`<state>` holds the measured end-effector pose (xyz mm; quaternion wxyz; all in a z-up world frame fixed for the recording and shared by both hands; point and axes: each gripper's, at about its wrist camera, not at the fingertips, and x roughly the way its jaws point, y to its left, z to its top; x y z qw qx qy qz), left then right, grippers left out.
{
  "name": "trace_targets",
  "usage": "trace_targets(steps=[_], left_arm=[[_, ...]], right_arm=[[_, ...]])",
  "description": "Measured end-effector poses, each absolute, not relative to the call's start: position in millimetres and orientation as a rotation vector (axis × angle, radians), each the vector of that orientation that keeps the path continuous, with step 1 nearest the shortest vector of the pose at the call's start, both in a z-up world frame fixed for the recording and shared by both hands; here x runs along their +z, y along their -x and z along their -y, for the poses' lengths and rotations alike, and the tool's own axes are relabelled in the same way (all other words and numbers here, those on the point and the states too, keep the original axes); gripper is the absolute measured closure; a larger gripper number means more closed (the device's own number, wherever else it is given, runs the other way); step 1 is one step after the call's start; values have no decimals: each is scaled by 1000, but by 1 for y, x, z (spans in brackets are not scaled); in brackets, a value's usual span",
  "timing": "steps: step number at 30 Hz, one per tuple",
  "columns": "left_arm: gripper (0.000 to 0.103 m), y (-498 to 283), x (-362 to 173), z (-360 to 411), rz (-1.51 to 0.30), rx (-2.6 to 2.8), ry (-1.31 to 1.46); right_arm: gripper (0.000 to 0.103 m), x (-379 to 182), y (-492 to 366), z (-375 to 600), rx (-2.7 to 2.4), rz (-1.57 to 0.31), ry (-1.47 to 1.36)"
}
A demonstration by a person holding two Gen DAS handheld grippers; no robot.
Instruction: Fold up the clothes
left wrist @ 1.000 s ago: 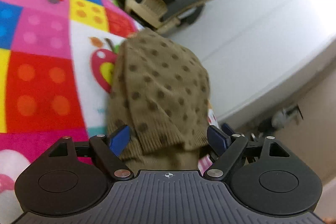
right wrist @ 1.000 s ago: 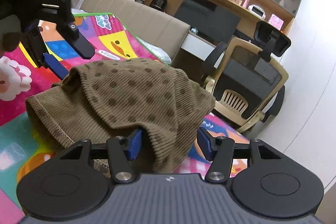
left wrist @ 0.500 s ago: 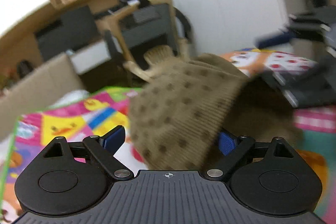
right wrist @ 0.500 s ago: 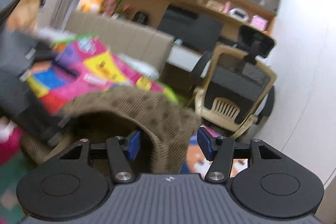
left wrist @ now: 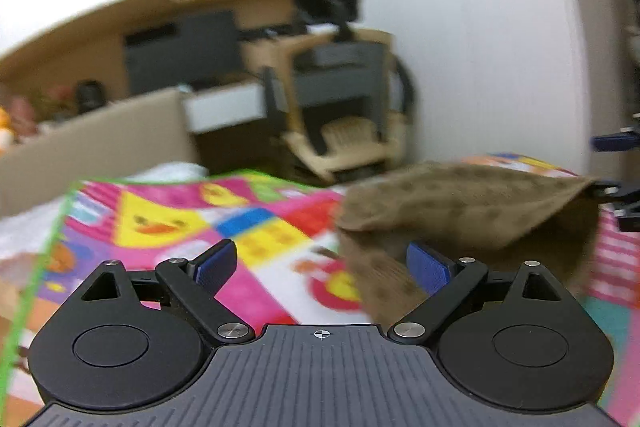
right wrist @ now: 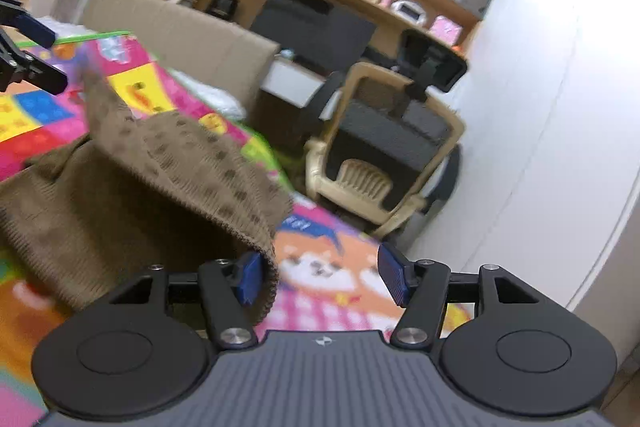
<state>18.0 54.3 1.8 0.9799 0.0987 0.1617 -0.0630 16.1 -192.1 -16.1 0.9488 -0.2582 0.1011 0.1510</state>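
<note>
- A bright patchwork play mat [left wrist: 168, 223] covers the surface; a beige office chair [right wrist: 384, 151] stands beyond.
- The ribbed, dotted brown garment [right wrist: 132, 195] lies heaped on the mat (blurred).
- Left tool [left wrist: 320, 263] and right tool [right wrist: 320, 275] both gape, released, the garment's edge draped against the right tool's left finger.

Brown spotted corduroy garment [right wrist: 132, 187], draped and half folded.

Ribbed tan cloth with darker dots; its upper layer arches over the lower, hem curling downward, lying on what seems a colourful play mat, though blur softens detail.
</note>
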Motion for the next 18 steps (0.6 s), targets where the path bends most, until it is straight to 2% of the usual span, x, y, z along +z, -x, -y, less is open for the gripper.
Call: trace_targets(steps=[5,8,14,16,18], left_arm=[[7,-15,3,-40,-345,-267,-217],[7,-21,11,-34,-363,-351,-177],[3,-51,37,-31,-367,-545,-22],[3,-68,30,-25,-377,-577,-19],[3,-84,14,-23,-427,-591,-18]], right_arm=[[30,-20,0,205,370,-272,522],[23,-1,-4,221,414,-288,423],[21,42,-51,236,498,-344,24],[21,49,-76,237,515,-389,-122],[21,44,-91,229,494,-418,-127]])
